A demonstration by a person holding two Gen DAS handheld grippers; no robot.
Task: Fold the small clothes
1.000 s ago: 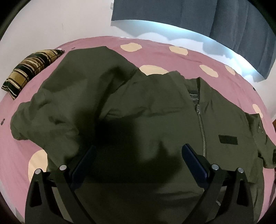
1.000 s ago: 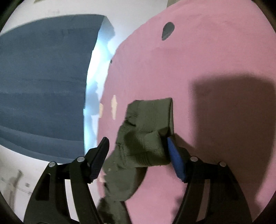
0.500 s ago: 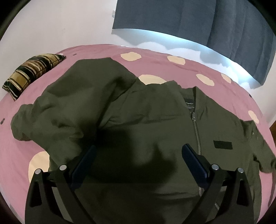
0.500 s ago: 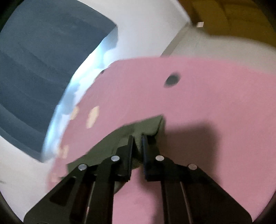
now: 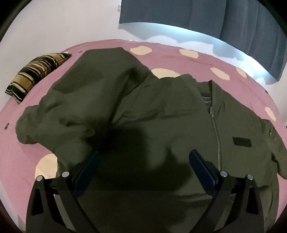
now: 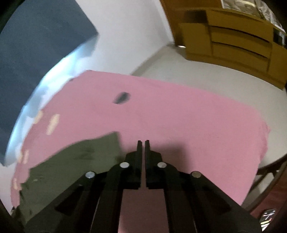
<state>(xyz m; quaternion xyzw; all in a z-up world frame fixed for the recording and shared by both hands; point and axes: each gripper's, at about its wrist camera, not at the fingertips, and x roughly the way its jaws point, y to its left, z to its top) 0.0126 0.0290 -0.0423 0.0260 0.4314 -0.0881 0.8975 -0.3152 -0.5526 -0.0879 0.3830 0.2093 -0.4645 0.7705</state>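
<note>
An olive green zip jacket (image 5: 152,121) lies front up on a pink bedsheet (image 5: 206,64) with cream dots. Its left sleeve is bunched over the left side. My left gripper (image 5: 143,161) is open and hovers low over the jacket's lower front, holding nothing. In the right wrist view my right gripper (image 6: 143,143) is shut, with only a thin slit between the jaws and no cloth visible between them. The jacket's right sleeve (image 6: 71,161) lies to the left of the fingers on the pink sheet (image 6: 179,116).
A striped black and yellow pillow (image 5: 35,73) lies at the bed's far left. Dark blue curtains (image 5: 206,16) hang behind the bed. A wooden drawer cabinet (image 6: 233,41) stands on the floor beyond the bed's right edge. A dark spot (image 6: 122,97) marks the sheet.
My right gripper closed on the sleeve cuff, then swung up and right; the sleeve now lies to its left. My left gripper stayed open and barely shifted.
</note>
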